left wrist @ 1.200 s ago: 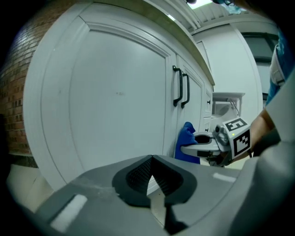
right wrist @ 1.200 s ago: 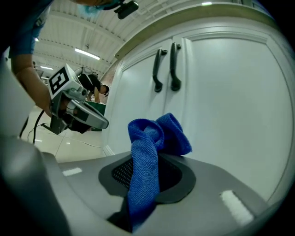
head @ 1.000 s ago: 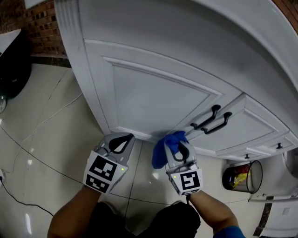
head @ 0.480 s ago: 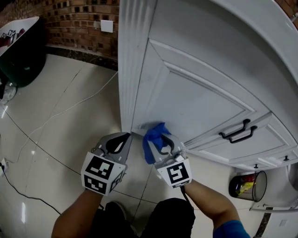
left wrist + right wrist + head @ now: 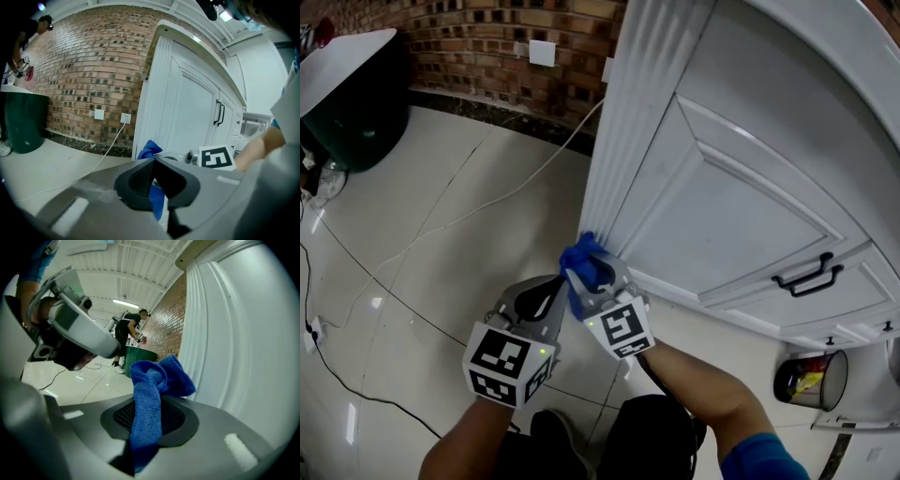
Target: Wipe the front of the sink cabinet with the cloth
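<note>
My left gripper (image 5: 551, 287) and right gripper (image 5: 592, 274) are grey shells with black jaw pads and black-and-white marker cubes, my right sleeve (image 5: 761, 457) blue.

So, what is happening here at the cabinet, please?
A person is wiping the white sink cabinet using two hand-held grippers. The right tongs are shut on a blue cloth. The cloth is at the foot of the fluted corner post, low down near the floor. The left tongs are shut with nothing in them and hang just beside the right ones, away from the cabinet.
</note>
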Demonstrator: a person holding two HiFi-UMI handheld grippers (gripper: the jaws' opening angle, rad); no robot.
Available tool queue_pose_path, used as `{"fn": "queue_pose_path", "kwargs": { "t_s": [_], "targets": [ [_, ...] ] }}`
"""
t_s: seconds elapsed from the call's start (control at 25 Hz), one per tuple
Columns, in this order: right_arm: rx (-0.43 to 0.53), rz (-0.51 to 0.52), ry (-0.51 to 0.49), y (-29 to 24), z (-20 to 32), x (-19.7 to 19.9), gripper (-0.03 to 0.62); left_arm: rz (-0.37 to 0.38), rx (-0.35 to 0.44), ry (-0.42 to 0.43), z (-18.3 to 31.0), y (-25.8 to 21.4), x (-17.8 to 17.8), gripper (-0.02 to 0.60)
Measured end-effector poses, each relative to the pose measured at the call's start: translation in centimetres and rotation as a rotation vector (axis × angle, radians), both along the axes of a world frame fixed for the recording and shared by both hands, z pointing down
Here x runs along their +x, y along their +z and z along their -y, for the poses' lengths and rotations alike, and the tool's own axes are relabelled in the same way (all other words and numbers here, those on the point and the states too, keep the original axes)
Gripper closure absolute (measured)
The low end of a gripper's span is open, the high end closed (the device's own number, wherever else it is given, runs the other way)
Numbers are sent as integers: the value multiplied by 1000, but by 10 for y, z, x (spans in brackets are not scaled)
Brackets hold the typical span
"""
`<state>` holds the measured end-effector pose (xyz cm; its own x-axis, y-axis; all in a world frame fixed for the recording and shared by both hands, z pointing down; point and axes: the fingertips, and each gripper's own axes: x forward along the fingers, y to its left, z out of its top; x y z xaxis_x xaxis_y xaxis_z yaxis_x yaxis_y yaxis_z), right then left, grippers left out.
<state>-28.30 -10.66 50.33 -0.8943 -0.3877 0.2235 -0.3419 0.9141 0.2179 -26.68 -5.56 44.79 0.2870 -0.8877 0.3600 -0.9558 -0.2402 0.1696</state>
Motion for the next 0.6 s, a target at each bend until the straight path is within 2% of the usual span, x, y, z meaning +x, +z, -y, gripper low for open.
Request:
{"fn": "queue_pose_path", "kwargs": {
  "t_s": [0.16,0.32,0.48,0.6],
  "targets": [
    [0,-3,-14,1,-3,-9,494,-10,3,-21,-4,-2,-9,575],
    [-48,17,-2,-10,-9,11,494,-20,11,-17,3,-4,-1,575],
    [-119,89,40,-39,-9,63,494,-69,45,17,19,-15,27,575],
    [-178,86,110,-53,-8,124,494,-56,73,84,32,-23,65,575]
  ]
}}
